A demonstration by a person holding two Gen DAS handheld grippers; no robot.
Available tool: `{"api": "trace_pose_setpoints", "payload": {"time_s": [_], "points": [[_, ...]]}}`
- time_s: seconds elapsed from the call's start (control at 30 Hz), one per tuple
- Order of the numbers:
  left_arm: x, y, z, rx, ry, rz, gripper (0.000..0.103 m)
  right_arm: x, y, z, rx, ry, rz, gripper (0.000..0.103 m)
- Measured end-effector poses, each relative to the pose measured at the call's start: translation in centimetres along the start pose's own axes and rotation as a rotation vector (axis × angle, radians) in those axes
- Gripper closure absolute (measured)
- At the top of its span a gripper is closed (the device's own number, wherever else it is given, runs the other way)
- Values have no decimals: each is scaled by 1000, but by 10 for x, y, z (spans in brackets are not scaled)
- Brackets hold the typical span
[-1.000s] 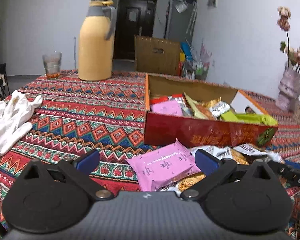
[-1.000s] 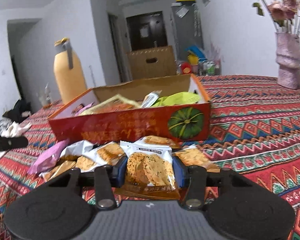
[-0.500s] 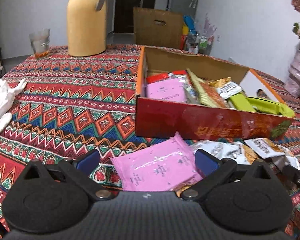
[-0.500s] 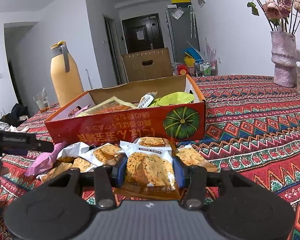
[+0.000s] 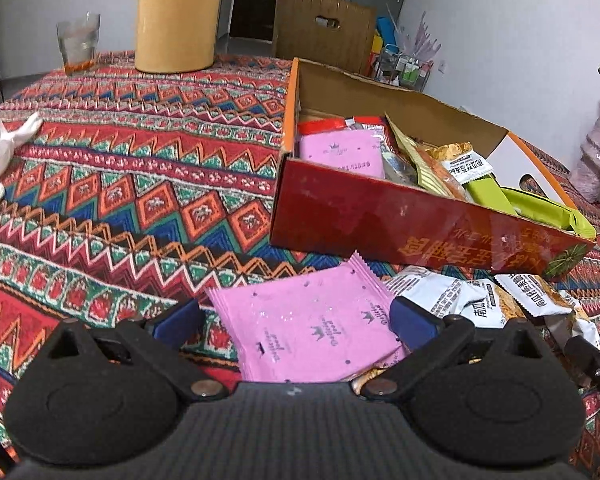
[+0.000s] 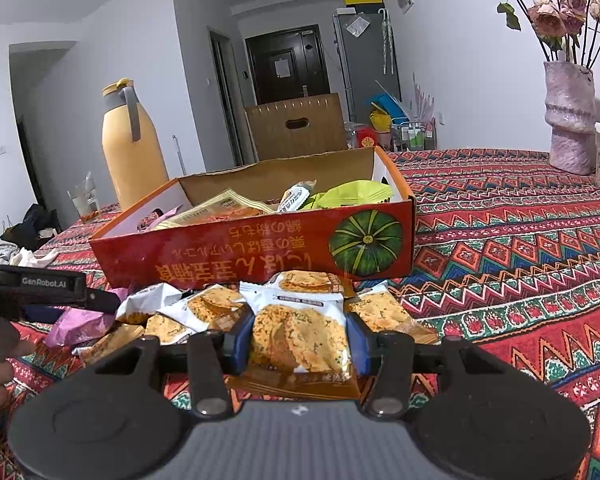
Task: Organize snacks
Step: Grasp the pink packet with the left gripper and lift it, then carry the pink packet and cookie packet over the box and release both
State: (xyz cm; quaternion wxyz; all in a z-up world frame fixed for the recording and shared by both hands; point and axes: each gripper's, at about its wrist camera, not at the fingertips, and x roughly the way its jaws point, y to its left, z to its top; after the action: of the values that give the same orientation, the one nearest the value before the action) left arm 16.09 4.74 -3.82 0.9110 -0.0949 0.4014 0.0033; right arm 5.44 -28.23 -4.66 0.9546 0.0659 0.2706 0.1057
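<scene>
**Mid-sort: cracker pack gripped, pink pack lined up**

You had the right gripper [image 6: 298, 346] clamped on a white-and-orange plastic cracker packet [image 6: 300, 336], blue pads pressed against both its sides, w/ the pack at the front of the loose pile on the patterned red woven tablecloth [image 6: 520, 240]. Your left gripper [image 5: 296, 320] had its jaws spread wide, straddling a flat pink foil snack packet [image 5: 312, 324]; the right pad looked close to the pack's edge, the left pad was clear of it, so nothing was grasped there.

The task's target, a red cardboard box with a green pumpkin print [image 6: 260, 248], sat just beyond the pile, already part-filled: another pink pack, a lime-green pack [image 5: 516, 200], a few crackers. More cracker packets [image 5: 460, 300] lay beside the pink one, btw it and the box's front wall.

Judgement: you were at the pick stage for both hands. Next move prob called for lifting the right pack over the box's front wall and letting go inside, then closing the left on the pink pack. Risk: the foil is slick and flat, so a shallow pinch could've slipped.
</scene>
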Motion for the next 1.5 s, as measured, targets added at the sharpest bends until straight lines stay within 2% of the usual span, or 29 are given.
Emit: {"api": "trace_pose_setpoints", "payload": {"time_s": [0.3, 0.37, 0.43, 0.53, 0.8, 0.87, 1.13, 1.3, 1.5], "points": [[-2, -6, -6, 27, -1, 12, 0, 0, 0, 0, -1, -1, 0, 55], [-4, -7, -7, 32, -5, 10, 3, 0, 0, 0, -1, -2, 0, 55], [-7, -9, -9, 39, -12, -8, 16, 0, 0, 0, -2, -1, -1, 55], [-13, -13, -11, 57, -20, -26, 28, 0, 0, 0, -2, -1, -1, 55], [-33, -19, -19, 85, -77, -51, 40, 1, 0, 0, -3, -3, -1, 55], [-37, -19, -20, 91, -86, -49, 50, 0, 0, 0, -3, -3, -1, 55], [-62, -21, -22, 103, -160, -98, 74, -2, 0, 0, -5, -11, -7, 55], [-76, -29, -22, 126, -199, -135, 81, -3, 1, 0, -7, -14, -11, 55], [-82, -51, -28, 194, -214, -148, 81, -4, 1, -1, -10, -17, -12, 55]]}}
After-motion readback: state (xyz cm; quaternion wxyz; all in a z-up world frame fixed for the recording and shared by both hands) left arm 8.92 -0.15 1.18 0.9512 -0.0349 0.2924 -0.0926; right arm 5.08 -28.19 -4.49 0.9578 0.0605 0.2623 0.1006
